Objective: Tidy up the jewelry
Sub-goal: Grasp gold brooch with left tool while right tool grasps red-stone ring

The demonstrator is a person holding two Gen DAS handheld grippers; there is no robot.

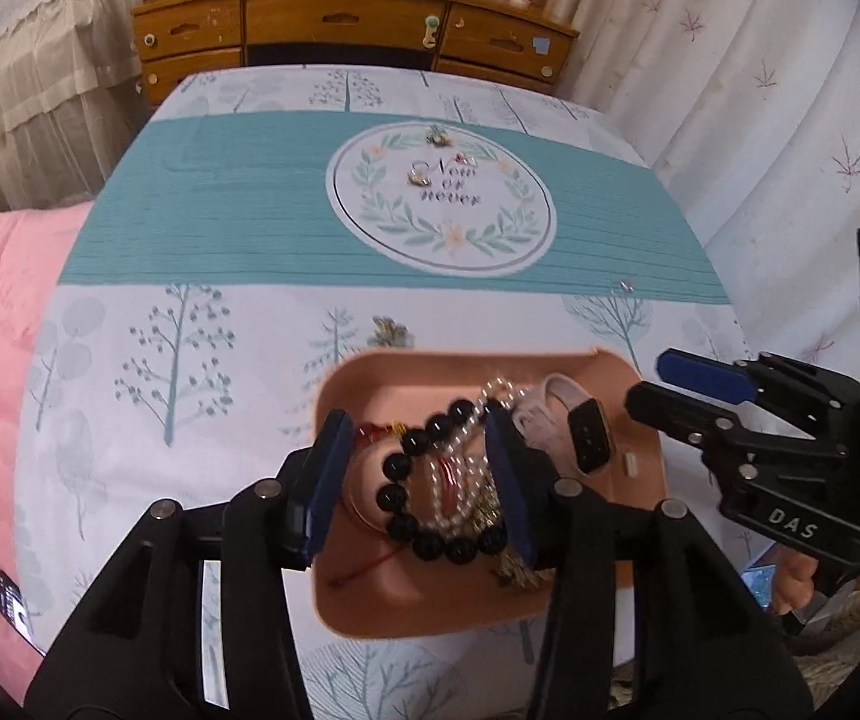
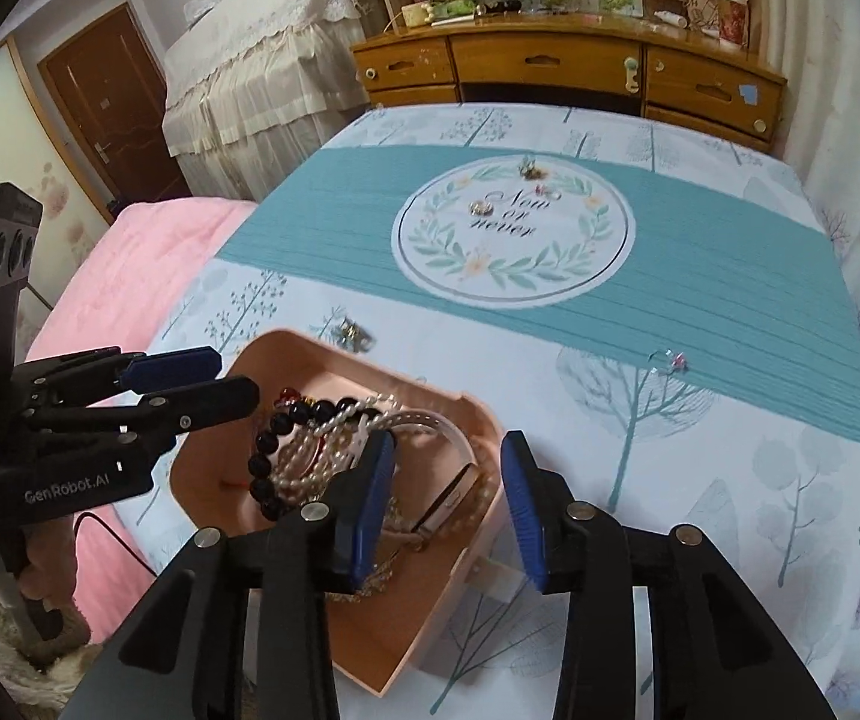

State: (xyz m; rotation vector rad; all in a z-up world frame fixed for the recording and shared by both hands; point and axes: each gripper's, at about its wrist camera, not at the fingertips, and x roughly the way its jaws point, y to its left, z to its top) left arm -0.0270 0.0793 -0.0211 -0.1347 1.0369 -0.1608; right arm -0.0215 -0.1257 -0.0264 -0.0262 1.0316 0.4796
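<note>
- So I'm seeing the pink tray [image 1: 622, 375] holding the black bead bracelet [image 1: 430, 480], pearls [image 1: 460, 468] and watch [image 1: 589, 435] already.
- Left gripper [image 1: 423, 480] and right gripper [image 2: 451, 504] are hovering over it, jaws apart, empty.
- I'm still chasing strays on the bedspread [image 2: 730, 480]: brooch [image 2: 351, 333], maybe rings [image 2: 481, 206], something sparkly [image 2: 670, 360].

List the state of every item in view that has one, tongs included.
Left tongs: open, over the tray, gripping nothing.
Right tongs: open, straddling the tray's near wall.
Pink tray: on the bed, filled with jewelry.
Black bead bracelet: lying in the tray.
Pearl strand: heaped in the tray.
Watch: in the tray, strap unfastened.
Small pieces: loose on the bedspread, outside the tray.
Desk drawers: closed.
</note>
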